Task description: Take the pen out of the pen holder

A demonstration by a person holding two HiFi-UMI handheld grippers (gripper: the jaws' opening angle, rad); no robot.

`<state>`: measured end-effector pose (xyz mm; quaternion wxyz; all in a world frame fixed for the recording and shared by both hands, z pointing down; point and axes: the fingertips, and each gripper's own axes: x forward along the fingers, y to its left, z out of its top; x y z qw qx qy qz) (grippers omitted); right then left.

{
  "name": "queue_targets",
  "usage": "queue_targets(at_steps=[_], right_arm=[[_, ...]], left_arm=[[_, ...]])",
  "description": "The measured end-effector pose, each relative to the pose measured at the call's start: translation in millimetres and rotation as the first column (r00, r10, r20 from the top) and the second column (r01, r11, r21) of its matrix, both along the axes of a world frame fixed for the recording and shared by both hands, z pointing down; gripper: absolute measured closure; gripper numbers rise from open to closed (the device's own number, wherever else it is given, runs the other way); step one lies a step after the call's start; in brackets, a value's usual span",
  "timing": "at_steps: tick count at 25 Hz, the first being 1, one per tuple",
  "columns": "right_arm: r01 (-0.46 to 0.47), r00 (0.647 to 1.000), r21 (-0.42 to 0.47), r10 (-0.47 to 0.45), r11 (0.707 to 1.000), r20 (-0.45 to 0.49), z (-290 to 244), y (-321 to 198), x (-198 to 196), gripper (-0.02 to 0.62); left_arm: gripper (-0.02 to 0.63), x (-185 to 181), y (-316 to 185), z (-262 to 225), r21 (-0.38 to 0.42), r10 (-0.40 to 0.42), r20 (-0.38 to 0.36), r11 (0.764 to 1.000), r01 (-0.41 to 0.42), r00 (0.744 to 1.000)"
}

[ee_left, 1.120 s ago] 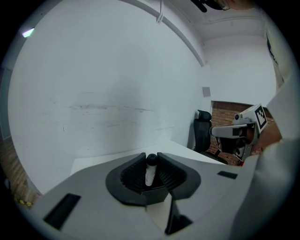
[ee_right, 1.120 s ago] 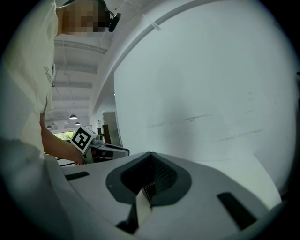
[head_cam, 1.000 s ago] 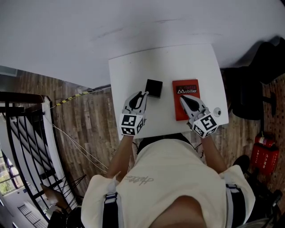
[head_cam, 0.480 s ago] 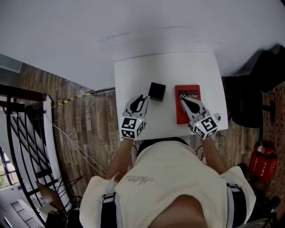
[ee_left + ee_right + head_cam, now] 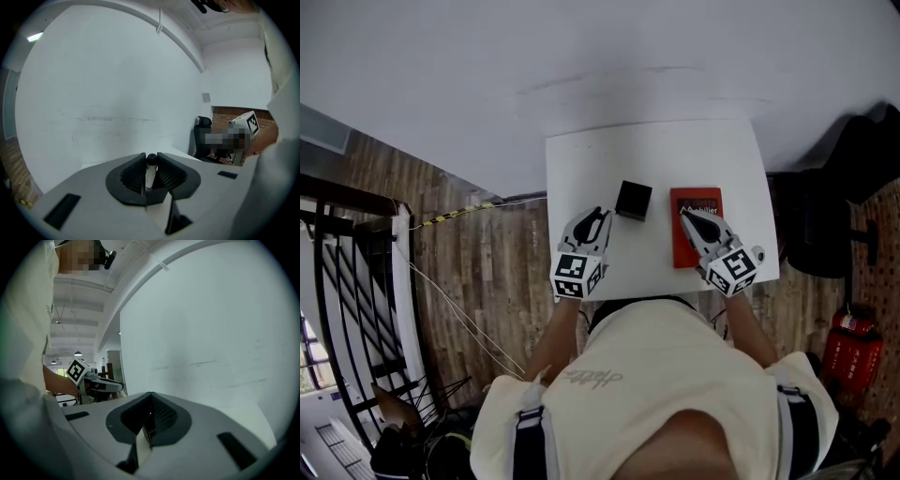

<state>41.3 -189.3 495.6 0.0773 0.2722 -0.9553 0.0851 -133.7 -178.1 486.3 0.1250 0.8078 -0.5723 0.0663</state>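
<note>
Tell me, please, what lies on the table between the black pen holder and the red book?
Nothing: in the head view, only a bare strip of the white table separates the black pen holder from the red book.

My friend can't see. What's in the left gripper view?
A white pen with a black cap stands in a black pen holder, between the jaws of the left gripper; whether they pinch it is unclear. A white wall is behind.

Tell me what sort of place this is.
Probably an office or workshop interior, by a stairwell. A white table stands on a wood floor against a white wall, a black stair railing runs along one side, and an office chair and a red fire extinguisher sit on the other.
</note>
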Motion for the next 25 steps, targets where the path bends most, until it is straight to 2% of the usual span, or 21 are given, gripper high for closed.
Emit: queue_targets(at_steps=[15,25], right_arm=[[0.012,1.0,0.087,-0.013,0.996,0.019,-30,-10,-11,0.589],[0.004,1.0,0.111,-0.006,0.994,0.022,-42,-9,-13,0.589]], left_arm=[[0.518,-13,5,-30,0.065,-0.018,-0.004,0.998,0.019,1.0],[0.518,-17,10,-32,0.07,-0.027,-0.021,0.997,0.029,0.999]])
